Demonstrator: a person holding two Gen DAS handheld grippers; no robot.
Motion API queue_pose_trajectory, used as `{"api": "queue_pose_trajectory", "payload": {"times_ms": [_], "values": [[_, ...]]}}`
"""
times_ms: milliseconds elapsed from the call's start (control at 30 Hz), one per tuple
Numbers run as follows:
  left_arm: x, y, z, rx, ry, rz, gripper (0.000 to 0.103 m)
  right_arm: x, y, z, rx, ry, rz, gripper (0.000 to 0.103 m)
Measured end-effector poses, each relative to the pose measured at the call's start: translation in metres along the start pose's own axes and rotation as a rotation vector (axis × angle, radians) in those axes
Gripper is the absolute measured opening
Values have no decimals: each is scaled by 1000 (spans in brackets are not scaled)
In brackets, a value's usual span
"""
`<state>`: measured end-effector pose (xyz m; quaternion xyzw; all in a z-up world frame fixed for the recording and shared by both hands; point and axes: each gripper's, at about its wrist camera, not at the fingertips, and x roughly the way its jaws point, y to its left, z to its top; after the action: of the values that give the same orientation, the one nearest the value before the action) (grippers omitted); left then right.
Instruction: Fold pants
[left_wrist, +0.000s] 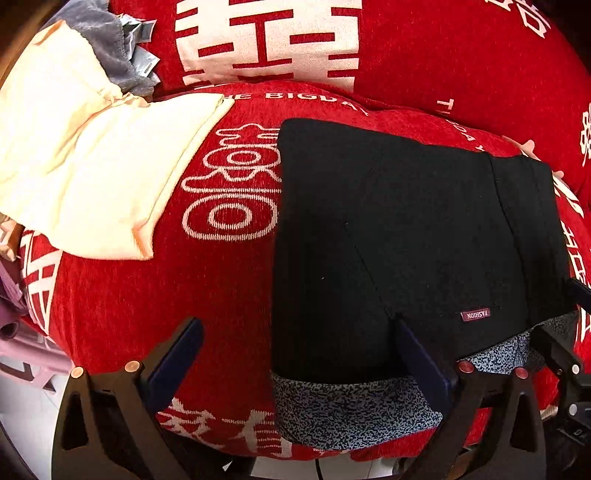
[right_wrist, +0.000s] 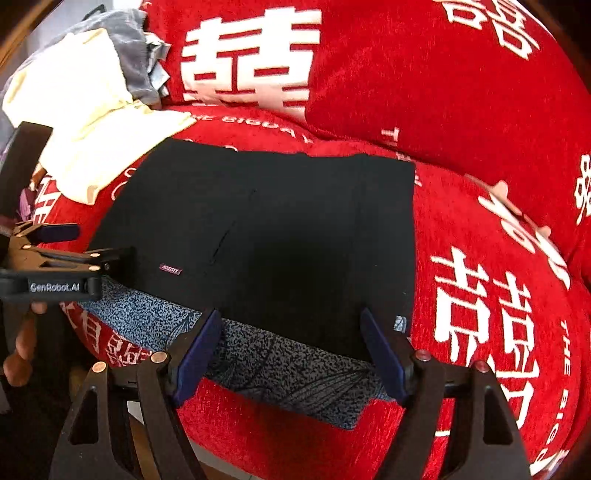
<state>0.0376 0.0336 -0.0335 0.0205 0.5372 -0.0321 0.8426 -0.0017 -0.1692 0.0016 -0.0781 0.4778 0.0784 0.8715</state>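
**A:** Where are the pants right now?

**B:** The black pants (right_wrist: 266, 236) lie folded into a flat rectangle on a red cushion (right_wrist: 480, 295) printed with white characters. A small "FASHION" label (left_wrist: 475, 314) shows on top, and a speckled grey lining (right_wrist: 288, 369) sticks out along the near edge.

**A:** And the two tools?

**B:** The left tool (left_wrist: 299, 354) has its jaws spread wide, one finger over bare red fabric, the other at the pants' near edge. Nothing is pinched. The right tool (right_wrist: 291, 350) is also spread, its fingers on either side of the lining at the near edge, not squeezing it.

**A:** Anything else nearby?

**B:** A cream garment (left_wrist: 92, 166) lies beside the pants to the left, with a grey cloth (left_wrist: 107, 40) behind it. In the right wrist view, a person's fingers (right_wrist: 22, 343) show under the left tool.
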Motion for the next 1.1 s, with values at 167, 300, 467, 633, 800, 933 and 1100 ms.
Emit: {"api": "queue_pose_trajectory", "payload": {"times_ms": [167, 300, 467, 633, 800, 933, 1100], "values": [[-10, 11, 29, -59, -26, -29, 103, -9, -10, 15, 58, -28, 41, 81], [-3, 16, 69, -109, -32, -15, 103, 3, -17, 51, 79, -54, 1, 81], [38, 7, 103, -119, 80, 61, 103, 33, -19, 84, 103, -8, 8, 81], [65, 6, 112, -139, 142, 41, 103, 78, -25, 92, 108, 83, -76, 85], [57, 7, 118, -164, 113, 6, 103, 83, -27, 95, 114, 114, -102, 99], [51, 12, 128, -177, 82, 39, 103, 62, -27, 102, 137, 45, -101, 99], [57, 11, 125, -168, 94, 50, 103, 70, -8, 105, 70, 76, -83, 99]]}}
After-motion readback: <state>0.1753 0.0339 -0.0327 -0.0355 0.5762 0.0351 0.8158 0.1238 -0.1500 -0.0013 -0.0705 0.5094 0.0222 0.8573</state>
